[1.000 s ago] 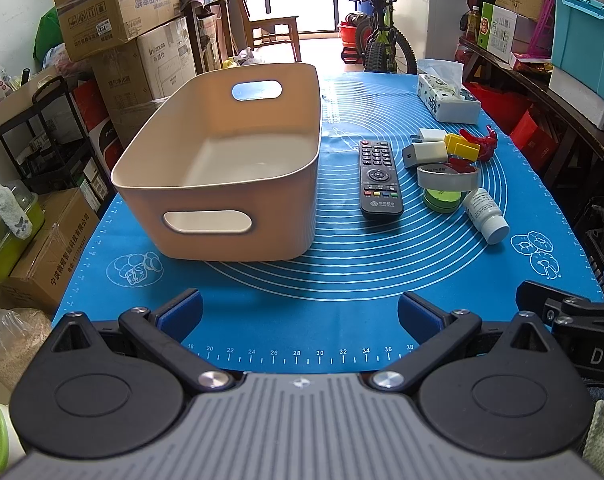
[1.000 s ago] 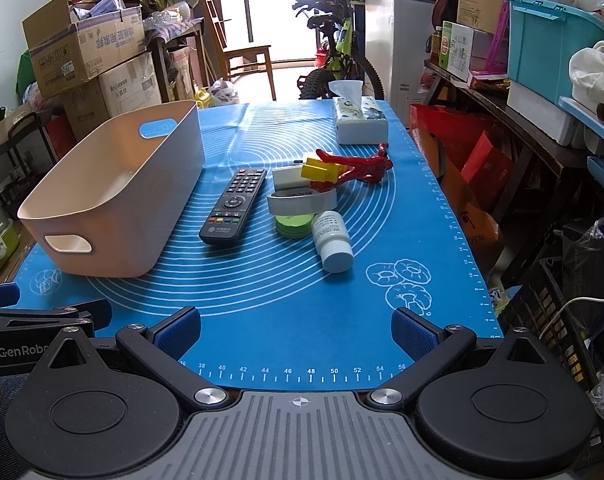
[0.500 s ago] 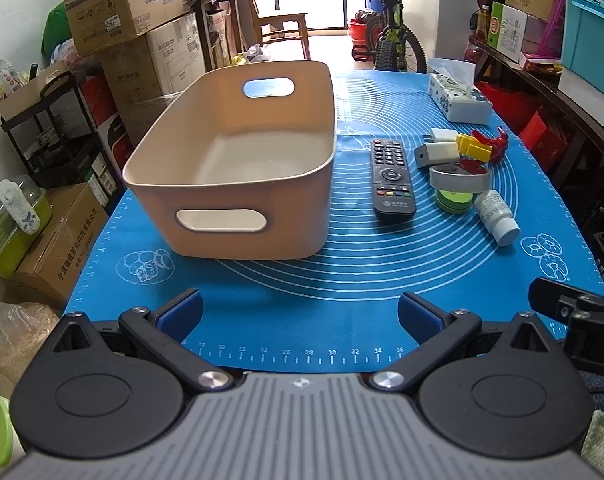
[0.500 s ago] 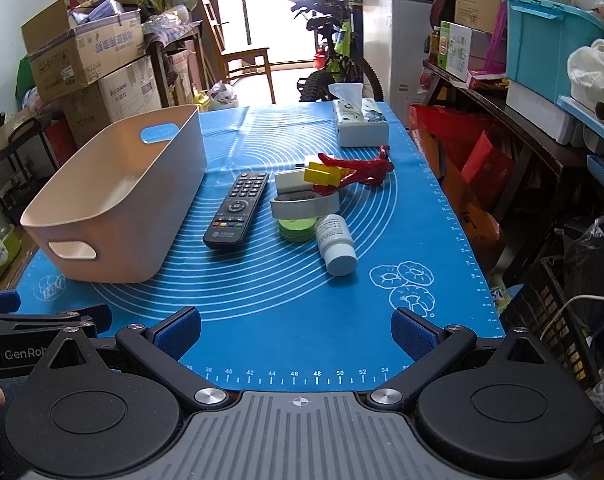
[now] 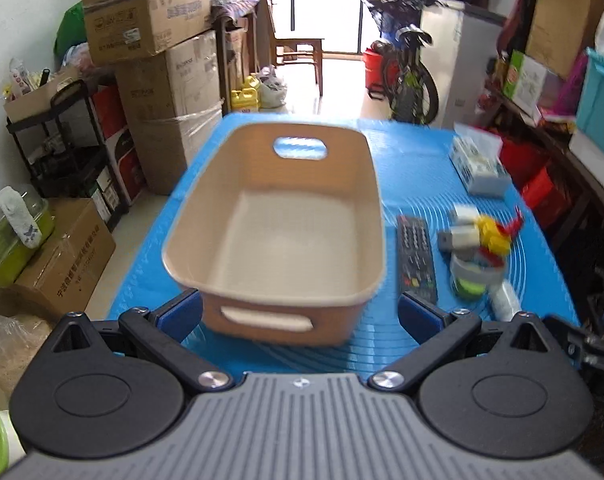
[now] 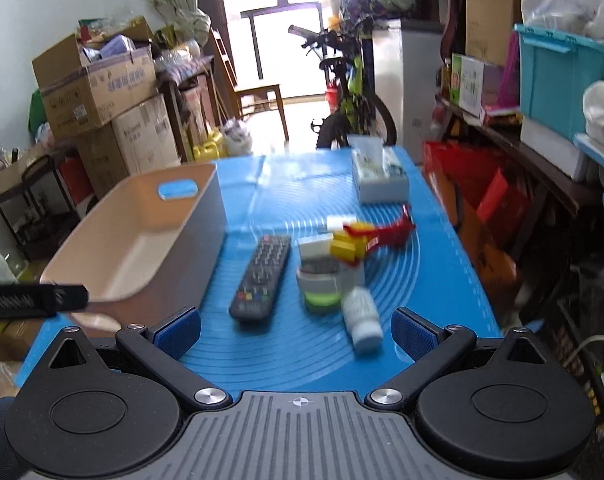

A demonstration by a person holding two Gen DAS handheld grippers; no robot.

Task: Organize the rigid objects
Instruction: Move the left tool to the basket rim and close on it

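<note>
Hovering: both grippers above the near edge of the blue mat [image 6: 429, 280], nothing held.
L gripper [image 5: 300, 314]: jaws spread wide, blue pads empty; near end of bin sits between the fingers in view, no contact visible.
R gripper [image 6: 296, 330]: jaws spread wide, empty; remote & bottle lie just ahead between the fingers, not touched.
Bin [image 5: 274, 236]: beige, cut-out handles at both ends, upright on left part of mat, inside bare.
Remote [image 6: 262, 280]: black, flat on mat just right of bin, long axis running away from cam.
Clutter pile: right of remote, items touching/overlapping, blurred.
Tape roll [image 6: 321, 280]: grey ring on top of a green disc [image 6: 321, 300].
Bottle [image 6: 361, 314]: white, lying on its side, cap toward cam, beside the disc.
Adapter [image 6: 315, 248]: white block, behind the roll.
Yellow piece [image 6: 343, 248]: small bricks, touching red clamp [image 6: 389, 232], w/ clamp reaching right.
Tissue box [image 6: 379, 176]: far end of mat, apart from the pile.
Surrounds: cardboard boxes [image 5: 150, 20] at left, bike [image 6: 349, 92] beyond table.
Focus: both views motion-blurred, fine detail unreadable.
</note>
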